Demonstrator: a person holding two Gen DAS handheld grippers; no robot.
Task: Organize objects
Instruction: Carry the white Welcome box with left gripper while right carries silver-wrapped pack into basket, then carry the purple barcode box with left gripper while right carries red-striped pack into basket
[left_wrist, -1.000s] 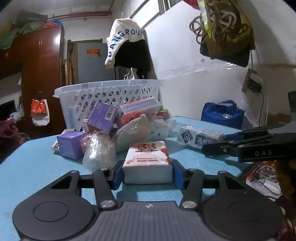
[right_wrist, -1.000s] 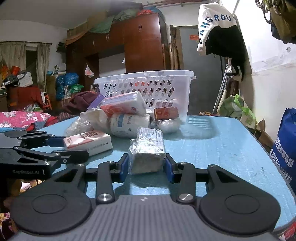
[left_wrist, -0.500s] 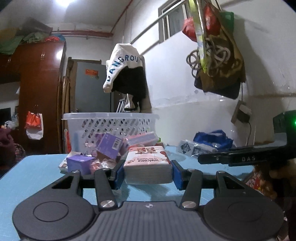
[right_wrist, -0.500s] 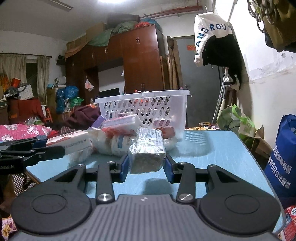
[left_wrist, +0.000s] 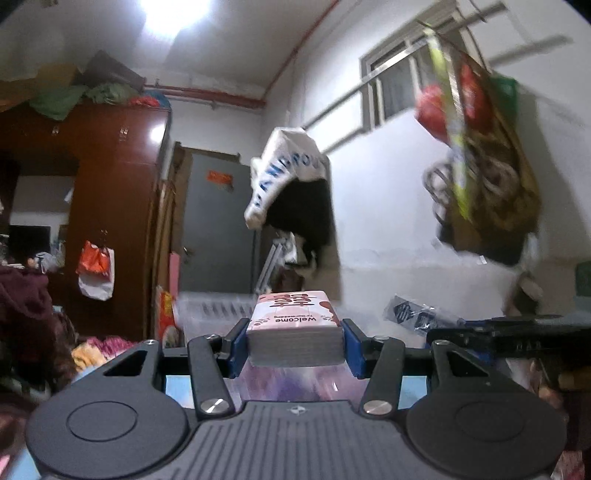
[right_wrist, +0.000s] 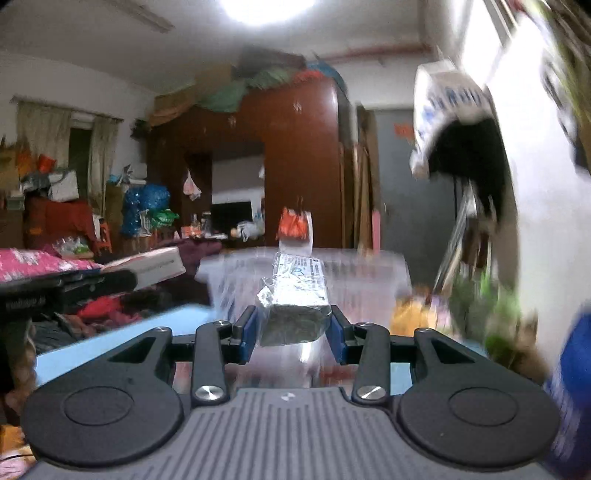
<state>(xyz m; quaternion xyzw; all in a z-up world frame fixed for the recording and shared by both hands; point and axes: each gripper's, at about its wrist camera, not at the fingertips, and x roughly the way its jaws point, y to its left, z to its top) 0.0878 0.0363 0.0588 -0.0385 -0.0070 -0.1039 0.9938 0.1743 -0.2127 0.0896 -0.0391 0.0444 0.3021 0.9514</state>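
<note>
Cluttered bedroom, dim, ceiling light glaring, both views smeared by motion. Brown wardrobe (left_wrist: 110, 206) at the left, grey door (left_wrist: 218, 229) beside it, white-and-black garment (left_wrist: 291, 192) hanging on the wall, bags (left_wrist: 480, 155) hung further right. White perforated basket (right_wrist: 365, 280) sits ahead of both claws, blurred; blue table (right_wrist: 122, 328) shows only in slivers beneath.

Left gripper (left_wrist: 293, 341): blue pads clamped on the two long sides of a pink-and-white tissue pack (left_wrist: 293, 325), "welcome" print on top, held level and clear of the table, just in front of the basket rim. Judged light and soft, squashy under pressure, plastic wrap a bit slick; the side grip near the back end looks fine, middle of the sides would be steadier.

Right gripper (right_wrist: 292, 332): pads pressed together on a clear-wrapped packet (right_wrist: 299, 295) with a printed label, dark contents inside, also lifted off the table and pointing at the basket. Wrap is crinkly and loose, likely slippery, contents look compressible; hold is at the near end only, so the far end could droop or twist.

Each claw shows at the edge of the other's view, alongside it and level. Both items look headed for the basket; nothing dropped in yet.
</note>
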